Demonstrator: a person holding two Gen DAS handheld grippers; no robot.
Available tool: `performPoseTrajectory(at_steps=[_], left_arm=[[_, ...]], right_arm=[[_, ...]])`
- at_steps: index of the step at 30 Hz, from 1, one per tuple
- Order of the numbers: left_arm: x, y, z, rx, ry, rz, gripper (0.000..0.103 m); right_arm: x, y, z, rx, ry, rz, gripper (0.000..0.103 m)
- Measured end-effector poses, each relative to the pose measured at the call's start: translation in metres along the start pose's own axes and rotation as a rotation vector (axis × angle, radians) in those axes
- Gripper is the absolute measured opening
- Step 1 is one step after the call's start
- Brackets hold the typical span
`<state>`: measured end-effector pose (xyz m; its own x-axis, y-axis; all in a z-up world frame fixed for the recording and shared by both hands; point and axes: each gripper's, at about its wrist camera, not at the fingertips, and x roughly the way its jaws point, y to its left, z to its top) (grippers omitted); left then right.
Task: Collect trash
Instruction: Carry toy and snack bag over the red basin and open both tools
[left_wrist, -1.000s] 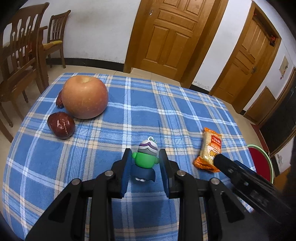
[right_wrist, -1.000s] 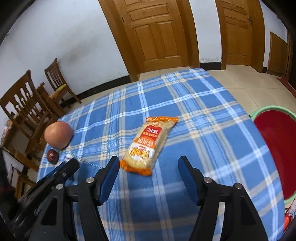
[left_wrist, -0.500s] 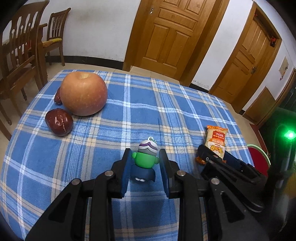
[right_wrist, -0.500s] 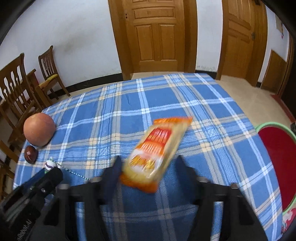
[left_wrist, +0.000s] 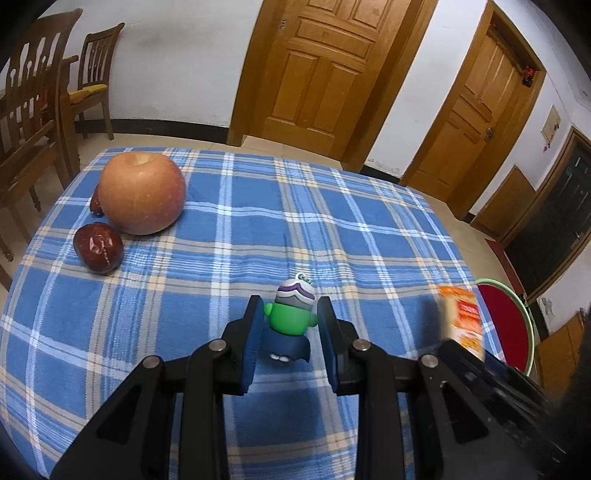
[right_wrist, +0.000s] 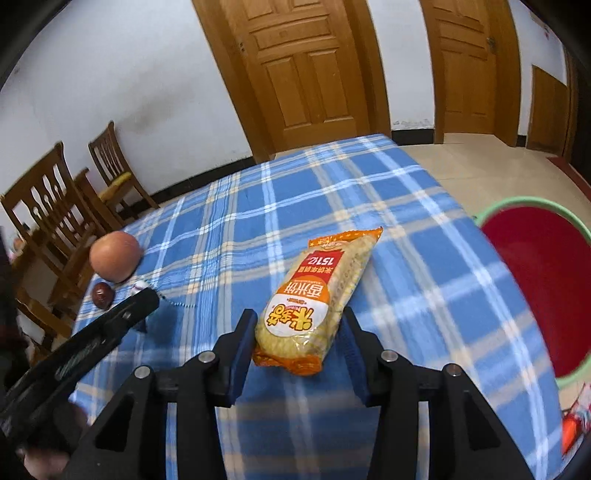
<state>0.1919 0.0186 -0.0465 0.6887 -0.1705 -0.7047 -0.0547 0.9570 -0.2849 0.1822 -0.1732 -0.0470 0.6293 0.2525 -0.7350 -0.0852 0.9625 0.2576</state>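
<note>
In our left wrist view, the left gripper (left_wrist: 289, 325) stands narrowly parted around a small toy figure (left_wrist: 291, 317) with a green body and a purple-and-grey cap, and its blue pads sit against the figure's sides, so we read it as gripped. From that toy, a large apple (left_wrist: 142, 193) lies on the blue plaid tablecloth (left_wrist: 258, 229) toward ten o'clock, with a dark red date (left_wrist: 98, 247) touching or just beside the apple at the apple's seven o'clock. A second dark fruit peeks from behind the apple; we cannot tell what it is. In our right wrist view, the right gripper (right_wrist: 299, 332) has its jaws closing on the near end of an orange snack packet (right_wrist: 314, 295), which lies between them with its far end pointing toward one o'clock; the pads press the packet's sides and it appears lifted off the cloth. A red bin (right_wrist: 535, 280) with a green rim stands beyond the table's edge at about three o'clock from the packet. Wooden chairs (right_wrist: 48, 218) stand at nine to ten o'clock, and wooden doors (right_wrist: 306, 70) at twelve.
</note>
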Motion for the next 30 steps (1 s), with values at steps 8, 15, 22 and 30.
performPoseTrajectory(at_steps=[8,15,22,30], left_arm=[[-0.004,-0.025,-0.004,0.058,0.008,-0.036,0.03],[-0.017,-0.057,-0.006,0.124,0.015,-0.085,0.029],[-0.023,-0.098,-0.006,0.184,0.044,-0.156,0.029],[-0.02,-0.143,-0.01,0.237,0.063,-0.208,0.029]], right_arm=[[-0.054,-0.046,-0.02,0.087,-0.071,-0.024,0.048],[-0.087,-0.094,-0.027,0.166,-0.129,-0.075,0.048],[-0.106,-0.147,-0.03,0.265,-0.168,-0.124,0.048],[-0.116,-0.191,-0.031,0.318,-0.188,-0.173,0.048]])
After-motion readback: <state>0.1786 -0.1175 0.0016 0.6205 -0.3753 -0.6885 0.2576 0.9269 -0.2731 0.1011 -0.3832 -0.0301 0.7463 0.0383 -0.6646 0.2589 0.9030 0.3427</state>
